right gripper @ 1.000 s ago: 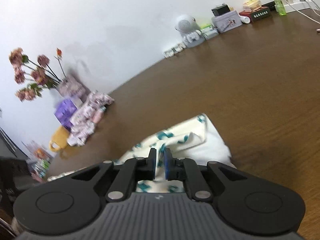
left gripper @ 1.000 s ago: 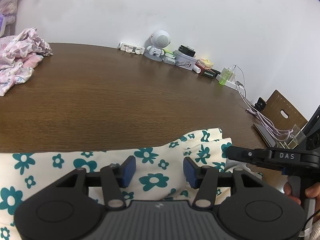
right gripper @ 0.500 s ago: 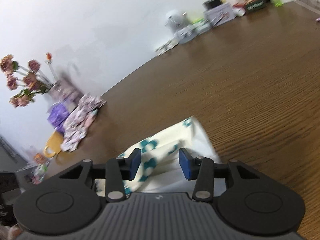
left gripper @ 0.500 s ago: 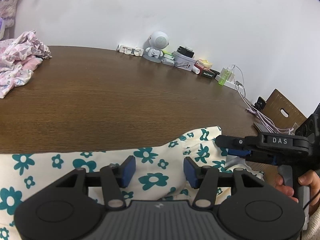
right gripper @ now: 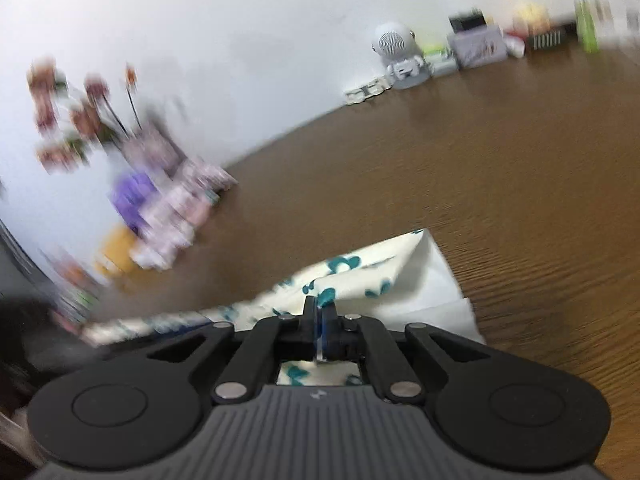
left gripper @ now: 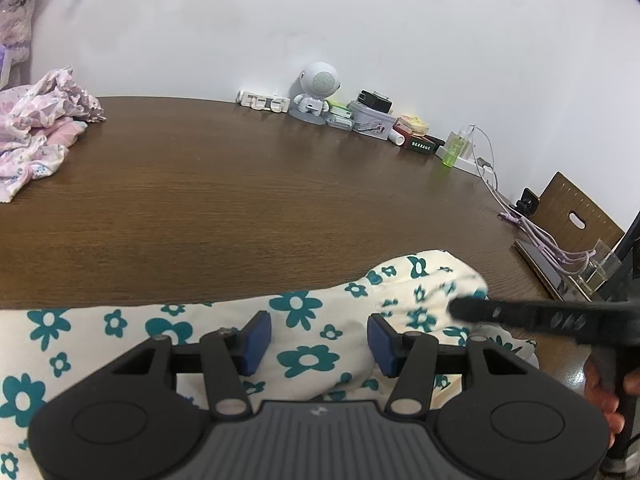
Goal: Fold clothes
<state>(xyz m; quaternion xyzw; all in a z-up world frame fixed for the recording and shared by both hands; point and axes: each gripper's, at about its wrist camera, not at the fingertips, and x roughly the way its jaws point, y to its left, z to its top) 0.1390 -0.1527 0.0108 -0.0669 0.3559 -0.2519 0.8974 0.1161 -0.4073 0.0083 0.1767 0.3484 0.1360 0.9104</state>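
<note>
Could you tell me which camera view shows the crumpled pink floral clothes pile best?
The left wrist view: the crumpled pink floral clothes pile lies sharp at the wooden table's far left. The right wrist view shows it only motion-blurred.

Both wrist views look low across the table (left gripper: 240,200) — sharing the robot-shaped speaker (left gripper: 316,88) by the wall.

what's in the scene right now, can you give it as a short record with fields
surface: brown wooden table
garment in work: cream cloth with teal flowers, lying at the near edge
left gripper: open, over the cloth, nothing between the pads
right gripper: shut on a fold of the cloth
other clothes: pink floral pile at the far left of the table
along the wall: white robot-shaped speaker, small boxes, green bottle
picture quality: right wrist view blurred
</note>
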